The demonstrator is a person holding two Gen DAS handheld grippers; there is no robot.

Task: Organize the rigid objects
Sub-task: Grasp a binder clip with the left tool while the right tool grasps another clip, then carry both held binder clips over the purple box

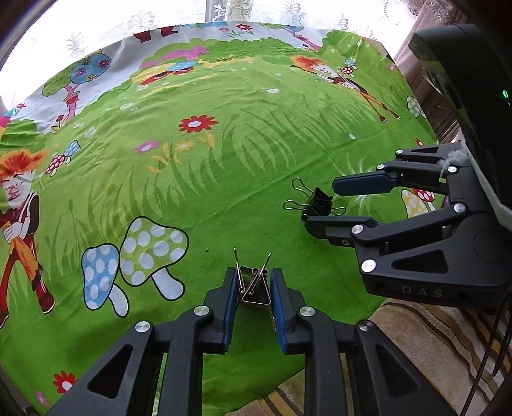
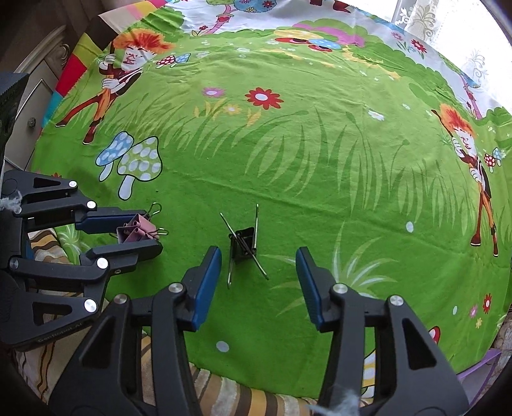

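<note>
A pink binder clip (image 1: 254,286) with its wire handles up sits between the blue pads of my left gripper (image 1: 253,273), which is shut on it just above the green cartoon cloth (image 1: 198,198). The right wrist view shows the same grip from the side: the pink clip (image 2: 137,228) in the left gripper (image 2: 152,233). A black binder clip (image 2: 244,243) lies on the cloth with its handles splayed. My right gripper (image 2: 258,256) straddles it, open, with a gap on both sides of the clip. In the left wrist view the black clip (image 1: 318,201) lies between the right gripper's (image 1: 320,204) fingers.
The cloth (image 2: 320,153) covers a round table whose near edge (image 2: 256,384) runs just below the grippers. A striped fabric (image 1: 416,345) lies beyond that edge. A wooden drawer front (image 2: 35,105) stands at the far left, and a lace curtain (image 1: 224,9) hangs behind.
</note>
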